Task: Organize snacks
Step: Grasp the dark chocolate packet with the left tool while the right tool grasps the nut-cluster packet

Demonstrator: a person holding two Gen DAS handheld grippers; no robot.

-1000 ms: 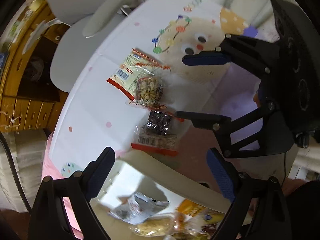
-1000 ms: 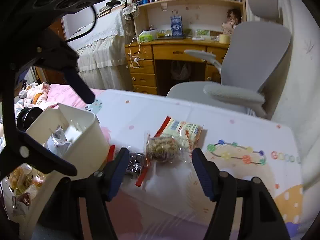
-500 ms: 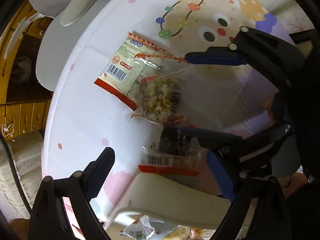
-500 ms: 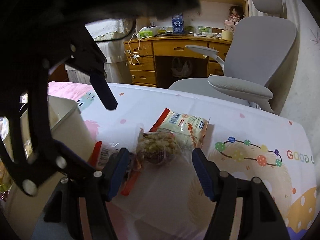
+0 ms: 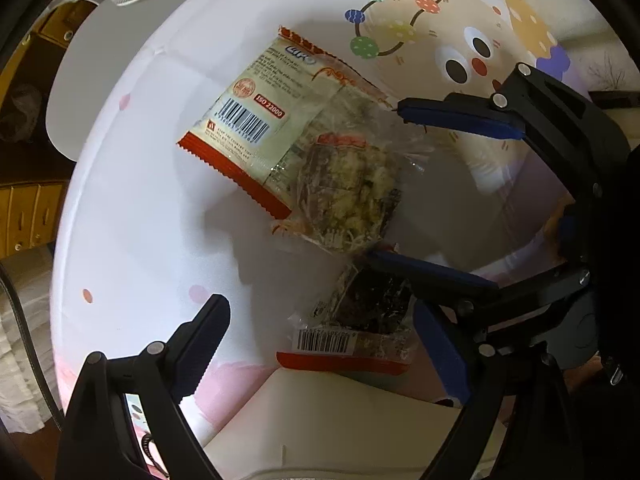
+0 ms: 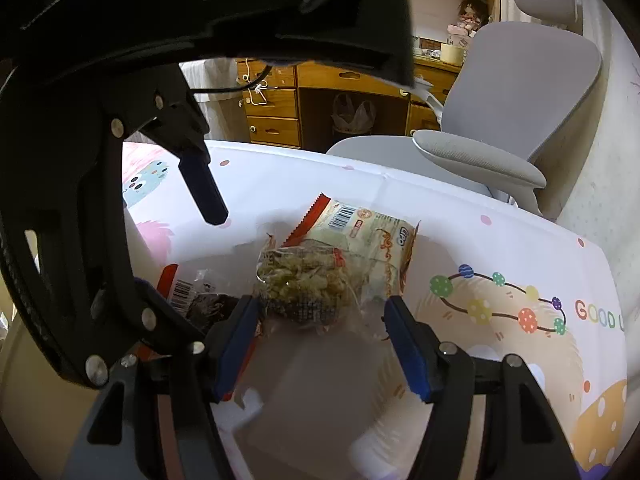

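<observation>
The white cartoon-printed tablecloth point(image 5: 132, 240) now fills both views; both grippers have descended. The wide-open left gripper point(image 5: 320, 348) frames the clear dark-snack packet point(image 5: 360, 312). The half-open right gripper point(image 6: 320, 344) brackets the clear puffed-grain snack bag point(image 6: 304, 280), ungripped; pickups appear imminent.

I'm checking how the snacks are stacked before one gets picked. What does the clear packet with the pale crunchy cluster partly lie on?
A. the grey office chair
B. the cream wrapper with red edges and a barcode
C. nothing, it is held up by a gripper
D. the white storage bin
B: the clear packet overlaps one end of the cream wrapper, both flat on the table, no pads pressing it.
</observation>
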